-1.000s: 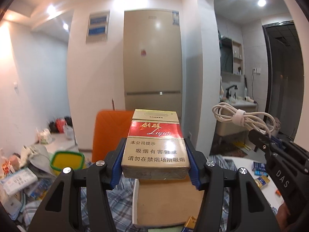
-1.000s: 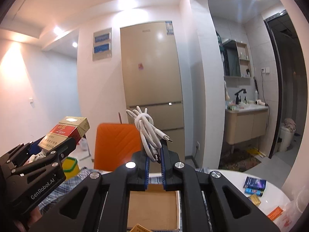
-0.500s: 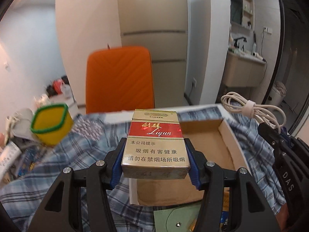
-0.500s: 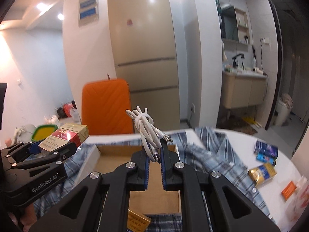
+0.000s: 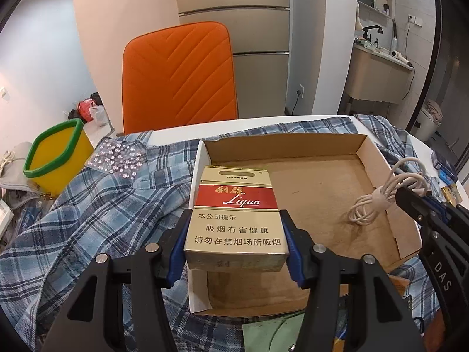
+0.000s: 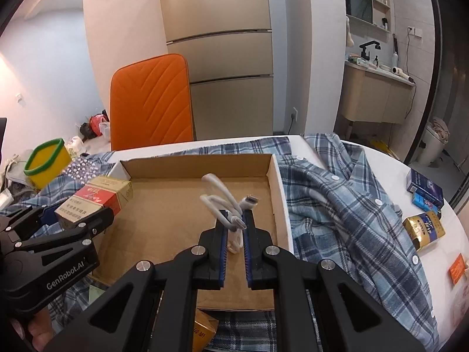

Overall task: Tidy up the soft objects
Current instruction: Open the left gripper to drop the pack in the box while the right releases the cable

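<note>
The cigarette pack point(image 5: 236, 214) sits clamped across its 2 narrow sides between the blue pads of the left gripper point(image 5: 236, 243), hanging over the near left part of the open cardboard box point(image 5: 363, 143). It looks light, and its thin card walls would likely dent under a hard squeeze, so the flat side faces are the sensible hold. The coiled white cable point(image 6: 227, 202) is pinched at its bundled middle by the right gripper point(image 6: 234, 228), whose jaws stand almost together, above the box floor. The cable looks limp and light; its free loops and plug end droop and may snag, so the tied waist seems the best grip.

The box lies on a blue plaid shirt point(image 6: 337, 205) spread over the white table point(image 6: 381, 152); this soft cloth bunches against the right wall and could drag if caught. Other packs point(image 6: 423, 228) lie near the table's right edge, well apart from the box. An orange chair point(image 5: 178, 73) stands behind the table, with a yellow bin point(image 5: 54, 155) to its left. Nothing blocks the box opening.
</note>
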